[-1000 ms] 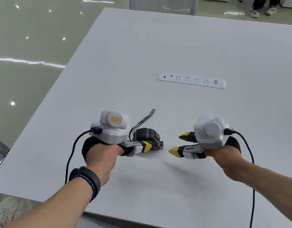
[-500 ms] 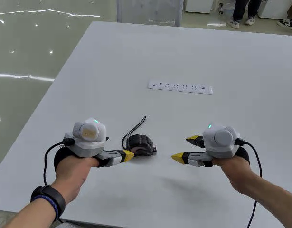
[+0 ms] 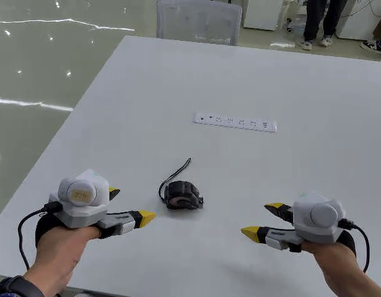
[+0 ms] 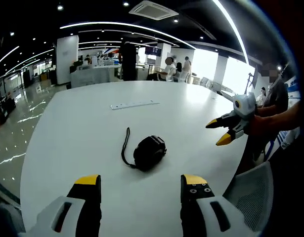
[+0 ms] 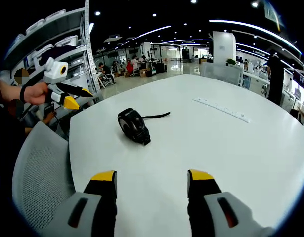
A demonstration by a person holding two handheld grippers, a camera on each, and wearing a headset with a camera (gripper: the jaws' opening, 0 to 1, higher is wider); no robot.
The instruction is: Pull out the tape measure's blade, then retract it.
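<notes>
L gripper point(image 3: 129, 204), R gripper point(image 3: 262, 219) wide-jawed, level, either side of tape measure point(image 3: 183, 194)

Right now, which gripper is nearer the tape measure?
The left gripper: its yellow tips sit closer to the tape measure than those of the right gripper. Neither touches it.
</notes>
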